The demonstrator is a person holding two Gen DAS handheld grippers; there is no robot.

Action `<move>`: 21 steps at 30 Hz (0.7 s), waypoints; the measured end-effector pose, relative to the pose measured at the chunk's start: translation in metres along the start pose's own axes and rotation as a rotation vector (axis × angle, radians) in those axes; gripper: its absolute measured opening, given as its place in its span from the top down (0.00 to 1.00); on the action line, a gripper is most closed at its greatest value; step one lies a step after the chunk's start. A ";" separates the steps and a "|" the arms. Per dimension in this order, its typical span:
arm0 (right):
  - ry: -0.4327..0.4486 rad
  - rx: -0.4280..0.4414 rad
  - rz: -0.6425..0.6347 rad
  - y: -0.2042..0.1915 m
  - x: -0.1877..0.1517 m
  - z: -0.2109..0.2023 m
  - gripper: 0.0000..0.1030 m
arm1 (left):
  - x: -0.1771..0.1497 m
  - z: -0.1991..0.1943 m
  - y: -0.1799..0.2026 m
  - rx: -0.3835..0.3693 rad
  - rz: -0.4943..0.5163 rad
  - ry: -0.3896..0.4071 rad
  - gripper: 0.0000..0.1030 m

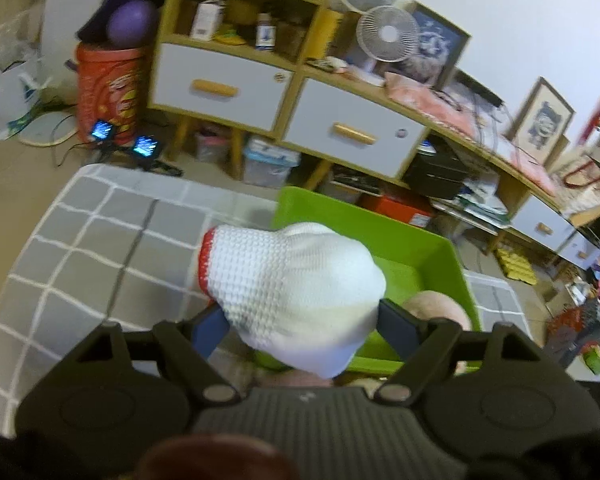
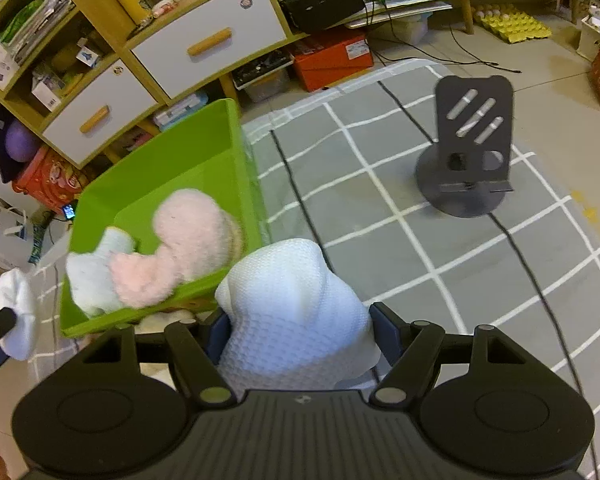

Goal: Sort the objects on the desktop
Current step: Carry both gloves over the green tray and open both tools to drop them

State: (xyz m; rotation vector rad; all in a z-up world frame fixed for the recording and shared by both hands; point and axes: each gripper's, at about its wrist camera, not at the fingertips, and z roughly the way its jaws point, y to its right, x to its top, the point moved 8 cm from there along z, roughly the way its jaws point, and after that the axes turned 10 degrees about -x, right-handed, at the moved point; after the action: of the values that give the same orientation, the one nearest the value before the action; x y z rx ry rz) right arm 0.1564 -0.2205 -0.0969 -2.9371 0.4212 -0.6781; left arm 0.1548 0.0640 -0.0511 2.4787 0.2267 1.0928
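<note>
White glove (image 1: 296,288) stretched between both claws, left claw (image 1: 300,326) and right claw (image 2: 300,330) each clamped on it, beside green bin (image 2: 204,148) holding pink plush (image 2: 184,240)

Two white knitted cotton gloves are in view, one with a red cuff (image 1: 288,288) and one bunched plain-white one (image 2: 296,312), and one bright green plastic bin (image 2: 172,168) stands on one grey cloth with a white grid (image 2: 400,184). The bin holds one fluffy pink item (image 2: 188,240) and one pale white fabric piece (image 2: 92,276). One dark grey metal phone stand (image 2: 470,148) and two white desk fans (image 1: 388,34) complete the count.
</note>
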 end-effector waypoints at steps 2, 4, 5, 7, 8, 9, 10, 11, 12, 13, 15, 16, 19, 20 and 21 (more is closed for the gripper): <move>0.005 0.013 0.007 -0.006 0.001 -0.001 0.30 | -0.002 0.006 0.012 -0.023 0.019 -0.003 0.21; 0.009 0.029 0.016 -0.011 0.002 -0.001 0.30 | -0.003 0.013 0.023 -0.043 0.037 -0.007 0.21; 0.010 0.037 0.022 -0.014 0.002 -0.001 0.30 | -0.004 0.018 0.029 -0.054 0.049 -0.010 0.21; 0.015 0.051 0.035 -0.017 0.004 -0.002 0.30 | -0.006 0.025 0.036 -0.073 0.063 -0.011 0.21; 0.019 0.055 0.042 -0.019 0.005 -0.003 0.30 | -0.007 0.029 0.040 -0.086 0.067 -0.010 0.21; 0.025 0.059 0.050 -0.020 0.007 -0.004 0.30 | -0.007 0.033 0.043 -0.099 0.069 -0.010 0.21; 0.031 0.064 0.061 -0.020 0.009 -0.005 0.30 | -0.008 0.036 0.045 -0.108 0.069 -0.011 0.21; 0.035 0.071 0.080 -0.021 0.011 -0.006 0.30 | -0.008 0.040 0.047 -0.119 0.069 -0.013 0.21; 0.035 0.081 0.098 -0.021 0.013 -0.007 0.30 | -0.009 0.044 0.048 -0.129 0.065 -0.015 0.21; 0.036 0.091 0.110 -0.022 0.016 -0.008 0.30 | -0.010 0.047 0.049 -0.139 0.059 -0.018 0.21; 0.047 0.100 0.115 -0.025 0.024 -0.009 0.30 | -0.014 0.054 0.048 -0.159 0.040 -0.028 0.21; 0.051 0.097 0.112 -0.027 0.028 -0.009 0.30 | -0.015 0.058 0.048 -0.171 0.032 -0.035 0.21; 0.054 0.111 0.109 -0.036 0.042 -0.008 0.30 | -0.018 0.071 0.050 -0.201 0.033 -0.044 0.21; 0.060 0.123 0.109 -0.039 0.047 -0.007 0.30 | -0.018 0.075 0.051 -0.208 0.041 -0.047 0.21; 0.070 0.130 0.108 -0.041 0.052 -0.007 0.30 | -0.018 0.078 0.050 -0.209 0.043 -0.048 0.21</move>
State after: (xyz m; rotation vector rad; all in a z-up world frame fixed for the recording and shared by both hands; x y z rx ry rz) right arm 0.2084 -0.1960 -0.0629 -2.7530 0.5179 -0.7647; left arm 0.1987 -0.0110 -0.0884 2.3290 0.0418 1.0179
